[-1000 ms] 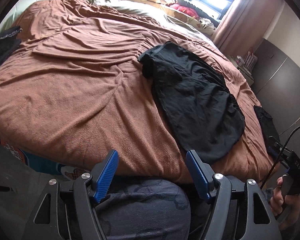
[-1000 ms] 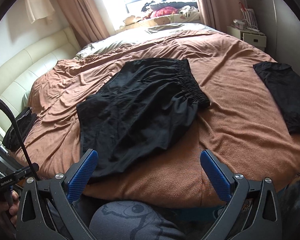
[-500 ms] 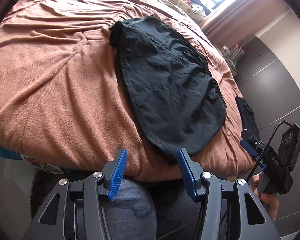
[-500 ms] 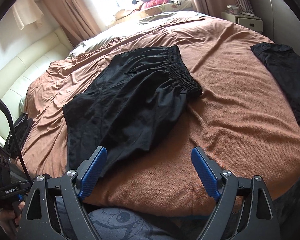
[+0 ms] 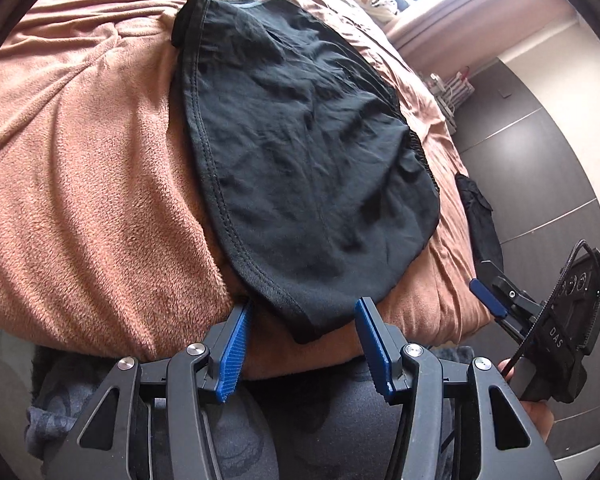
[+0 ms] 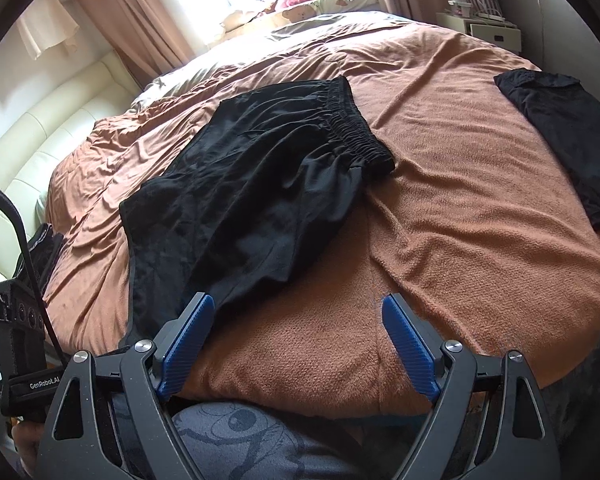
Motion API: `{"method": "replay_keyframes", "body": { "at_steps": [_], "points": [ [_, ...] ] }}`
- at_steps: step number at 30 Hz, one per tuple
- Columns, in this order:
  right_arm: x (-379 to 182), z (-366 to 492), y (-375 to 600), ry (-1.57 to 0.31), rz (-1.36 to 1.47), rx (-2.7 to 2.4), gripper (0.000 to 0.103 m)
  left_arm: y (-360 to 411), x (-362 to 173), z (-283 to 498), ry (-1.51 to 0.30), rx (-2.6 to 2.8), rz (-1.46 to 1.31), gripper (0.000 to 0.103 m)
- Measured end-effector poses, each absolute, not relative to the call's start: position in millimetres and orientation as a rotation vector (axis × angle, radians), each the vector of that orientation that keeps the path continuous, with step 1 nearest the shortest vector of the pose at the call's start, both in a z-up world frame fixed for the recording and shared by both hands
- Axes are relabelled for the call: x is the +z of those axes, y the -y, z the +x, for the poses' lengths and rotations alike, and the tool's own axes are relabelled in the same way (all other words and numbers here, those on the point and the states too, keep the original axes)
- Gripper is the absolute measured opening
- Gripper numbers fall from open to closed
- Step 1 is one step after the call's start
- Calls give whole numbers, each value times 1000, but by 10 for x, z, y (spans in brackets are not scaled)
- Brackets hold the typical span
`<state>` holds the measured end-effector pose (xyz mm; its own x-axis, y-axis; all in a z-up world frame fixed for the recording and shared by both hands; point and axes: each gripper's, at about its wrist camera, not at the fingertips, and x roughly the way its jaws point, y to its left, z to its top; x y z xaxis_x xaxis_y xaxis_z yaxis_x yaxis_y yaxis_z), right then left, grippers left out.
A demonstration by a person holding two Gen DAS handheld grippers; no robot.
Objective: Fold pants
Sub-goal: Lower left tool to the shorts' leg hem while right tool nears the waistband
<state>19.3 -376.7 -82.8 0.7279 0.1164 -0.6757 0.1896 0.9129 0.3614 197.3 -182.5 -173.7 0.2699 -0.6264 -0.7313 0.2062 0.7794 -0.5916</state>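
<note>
Our left hand-held gripper with blue ribbed pads [image 5: 300, 320] hovers with its jaws spread wide and empty, straddling the near hem corner of the black, thin-fabric shorts [image 5: 300, 152] at the bed's front edge. Our right hand-held gripper with blue ribbed pads [image 6: 298, 320] is also wide open and holds nothing, its left pad just beside the shorts' [image 6: 256, 196] lower edge. The shorts lie flat on the fuzzy brown blanket [image 6: 460, 200], elastic waistband away from us. A second black garment [image 6: 568, 136] lies well apart on the blanket's right side.
</note>
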Motion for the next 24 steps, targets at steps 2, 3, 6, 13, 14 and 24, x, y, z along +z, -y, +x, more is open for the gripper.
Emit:
{"method": "replay_keyframes", "body": {
  "at_steps": [2,3,6,13,14,24],
  "points": [
    [-824,191,3757,-763,419,-50,86,1838,-1747,2016,-1159,-584,-423,55],
    [-827,193,3752,-766,418,-52,86,1846,-1755,2044,-1158,-584,-427,55],
    [-841,193,3757,-770,423,-56,86,1859,-1760,2107,-1142,-579,-430,55],
    [-883,269,3755,-764,441,-55,86,1862,-1781,2044,-1151,-570,-431,38],
    [-899,289,3761,-764,445,-56,86,1854,-1783,2040,-1152,-563,-431,30],
    [-967,590,3838,-733,488,-65,73,1808,-1575,2003,-1086,-506,-439,3]
  ]
}}
